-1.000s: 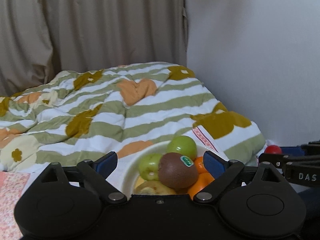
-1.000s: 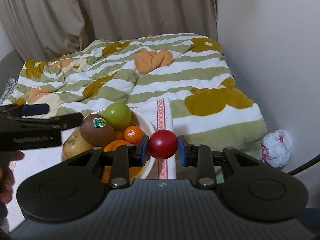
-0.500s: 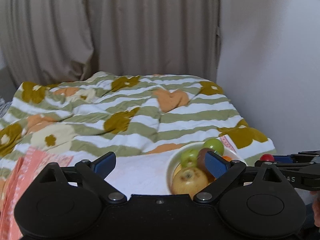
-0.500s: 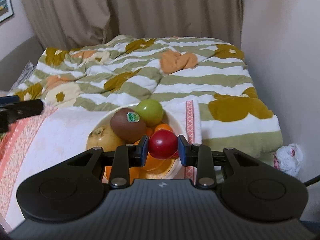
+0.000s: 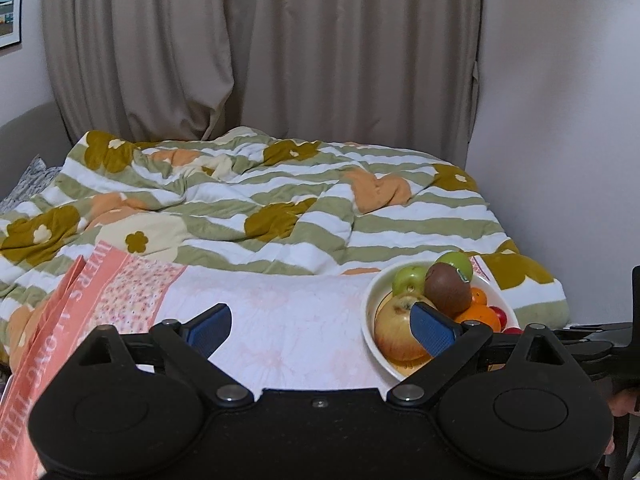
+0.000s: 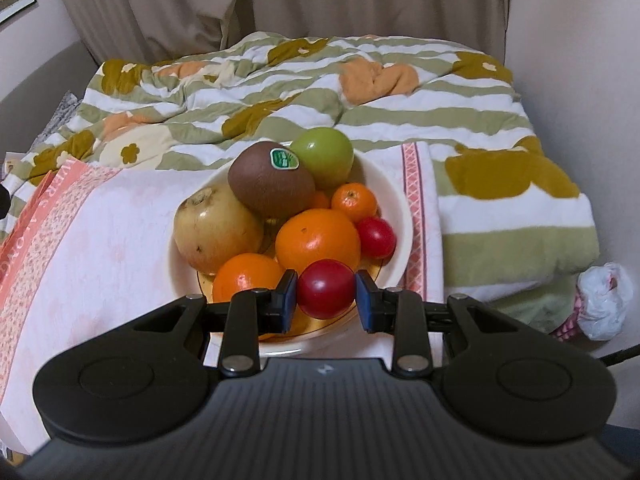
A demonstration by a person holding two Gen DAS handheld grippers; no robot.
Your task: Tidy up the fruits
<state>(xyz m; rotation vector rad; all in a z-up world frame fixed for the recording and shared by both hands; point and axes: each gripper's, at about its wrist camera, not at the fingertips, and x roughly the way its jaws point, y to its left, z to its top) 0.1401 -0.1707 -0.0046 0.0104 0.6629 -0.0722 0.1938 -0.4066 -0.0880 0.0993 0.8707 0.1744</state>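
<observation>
A cream bowl [image 6: 401, 204] on a pink-and-white towel [image 6: 104, 248] holds a kiwi [image 6: 268, 188], a green apple [image 6: 324, 156], a yellowish apple [image 6: 216, 232], several oranges [image 6: 316, 240] and a small red fruit [image 6: 376, 237]. My right gripper [image 6: 326, 300] is shut on another red fruit [image 6: 324, 286], low over the bowl's near rim beside the oranges. In the left wrist view, my left gripper [image 5: 320, 322] stands open with nothing between its blue pads, above the towel [image 5: 280, 320] to the left of the bowl [image 5: 370, 304].
A striped, flowered quilt [image 5: 280, 208] covers the bed behind the towel. Beige curtains [image 5: 240, 48] hang at the back and a plain wall [image 6: 580, 60] closes the right side. A white plastic bag [image 6: 604, 304] lies below the quilt's right edge.
My left gripper has drawn back and to the left, so the bowl now sits at its right. My right gripper has sunk closer to the bowl, still shut on the red fruit.
</observation>
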